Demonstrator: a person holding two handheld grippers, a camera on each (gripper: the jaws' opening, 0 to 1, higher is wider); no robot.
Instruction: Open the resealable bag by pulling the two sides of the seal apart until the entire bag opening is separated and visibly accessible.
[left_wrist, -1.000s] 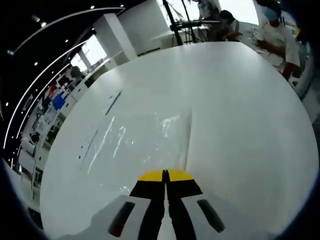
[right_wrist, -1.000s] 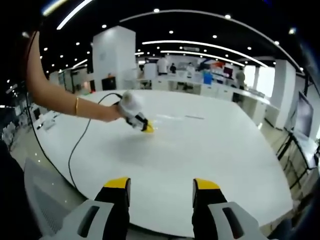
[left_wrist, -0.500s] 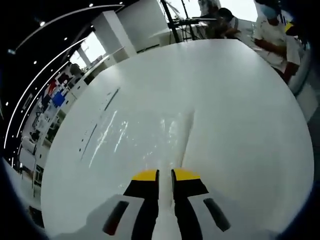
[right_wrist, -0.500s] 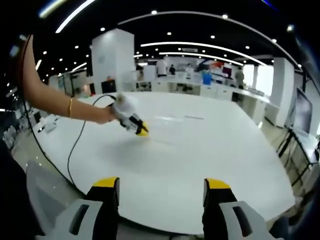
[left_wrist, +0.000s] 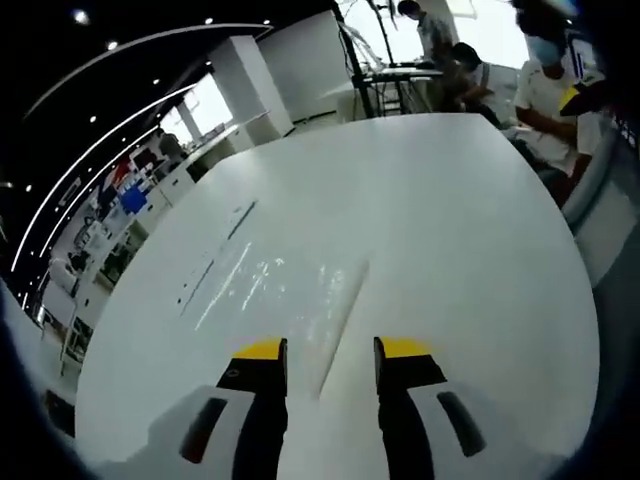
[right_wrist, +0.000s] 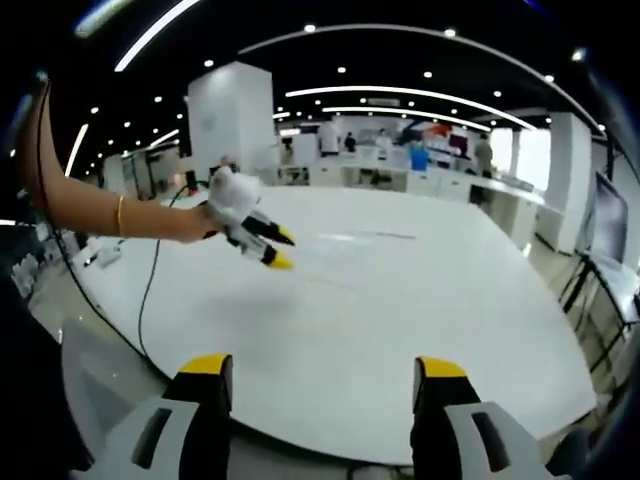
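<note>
Bag (left_wrist: 300, 290) lies flat just beyond left tongs (left_wrist: 330, 350), both tongs spread apart.

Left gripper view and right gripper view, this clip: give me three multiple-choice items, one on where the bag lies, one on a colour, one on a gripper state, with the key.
1. Where does the clear resealable bag lie?
A. flat on the white table
B. hanging from a gripper
C. on a chair

2. What colour are the tips of the left gripper?
A. red
B. yellow
C. green

3. How do the jaws of the right gripper stand?
A. shut on the bag
B. shut on nothing
C. wide apart, holding nothing

Key: 1 A, the left gripper view shows the bag glinting flat on the tabletop ahead of the jaws. 2 B, both tips are yellow on black fingers. 3 C, the right gripper view shows bare table between the two jaws.
</note>
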